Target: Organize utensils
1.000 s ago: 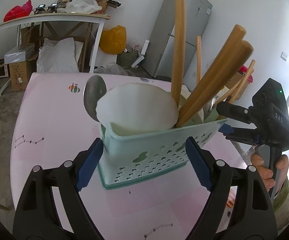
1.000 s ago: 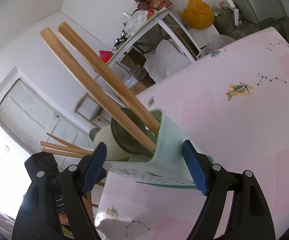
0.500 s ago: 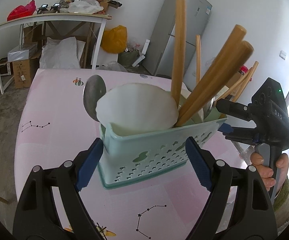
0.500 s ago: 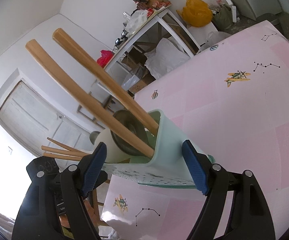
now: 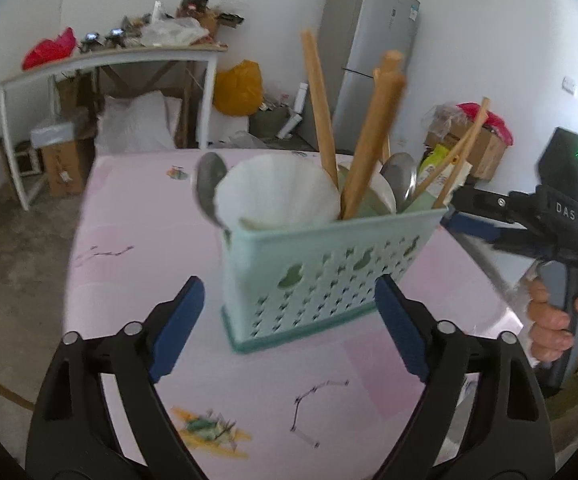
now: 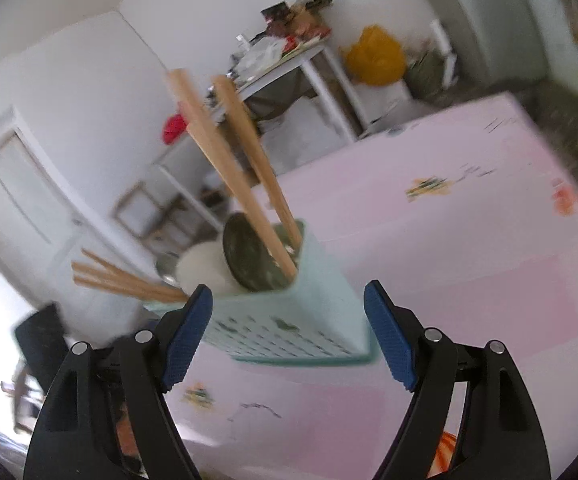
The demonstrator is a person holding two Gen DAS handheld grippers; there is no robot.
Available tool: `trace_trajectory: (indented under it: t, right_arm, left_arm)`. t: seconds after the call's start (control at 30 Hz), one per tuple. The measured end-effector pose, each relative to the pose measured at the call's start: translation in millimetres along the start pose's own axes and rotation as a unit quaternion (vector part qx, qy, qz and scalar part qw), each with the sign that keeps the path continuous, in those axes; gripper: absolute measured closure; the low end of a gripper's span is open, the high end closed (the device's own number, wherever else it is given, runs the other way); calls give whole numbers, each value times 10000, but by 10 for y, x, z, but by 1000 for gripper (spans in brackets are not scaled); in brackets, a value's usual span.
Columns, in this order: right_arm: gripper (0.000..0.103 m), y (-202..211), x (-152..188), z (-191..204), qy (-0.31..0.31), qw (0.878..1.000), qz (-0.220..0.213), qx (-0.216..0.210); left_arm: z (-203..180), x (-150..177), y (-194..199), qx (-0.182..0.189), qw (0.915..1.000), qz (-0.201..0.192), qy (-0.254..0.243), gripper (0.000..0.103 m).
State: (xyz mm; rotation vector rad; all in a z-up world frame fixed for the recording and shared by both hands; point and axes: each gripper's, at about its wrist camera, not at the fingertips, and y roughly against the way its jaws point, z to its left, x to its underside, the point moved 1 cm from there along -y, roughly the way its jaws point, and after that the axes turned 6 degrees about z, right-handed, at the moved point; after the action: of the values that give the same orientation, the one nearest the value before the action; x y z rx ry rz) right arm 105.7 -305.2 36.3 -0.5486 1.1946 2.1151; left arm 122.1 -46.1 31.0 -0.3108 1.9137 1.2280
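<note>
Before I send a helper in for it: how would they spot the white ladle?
On the pink table stands a mint perforated caddy. The white ladle sits bowl-up at its left end in the left wrist view, the only broad white scoop, beside a grey metal spoon and wooden handles.

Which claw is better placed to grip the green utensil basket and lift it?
Right, probably. Seen from the right claw, the green basket fits wholly between its open fingers. The left claw, its jaws opening, faces the long side, which reaches past one finger.
</note>
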Motion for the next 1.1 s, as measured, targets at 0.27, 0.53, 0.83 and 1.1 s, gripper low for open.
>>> trace_trajectory:
  t: [0.27, 0.53, 0.83, 1.1]
  right_arm:
    - [11, 105, 570, 621, 1162, 9637, -113, 2402]
    - [8, 32, 773, 727, 941, 9484, -26, 3027]
    - [7, 116, 704, 583, 672, 9444, -139, 3217]
    - [7, 96, 666, 550, 624, 9447, -119, 3217]
  left_arm:
    - [-67, 195, 238, -964, 9936, 207, 544, 9]
    - [-150, 250, 344, -1875, 9811, 220, 423, 8]
    - [-23, 197, 497, -2783, 9583, 52, 645, 8]
    - [49, 192, 497, -3003, 9506, 252, 743, 8]
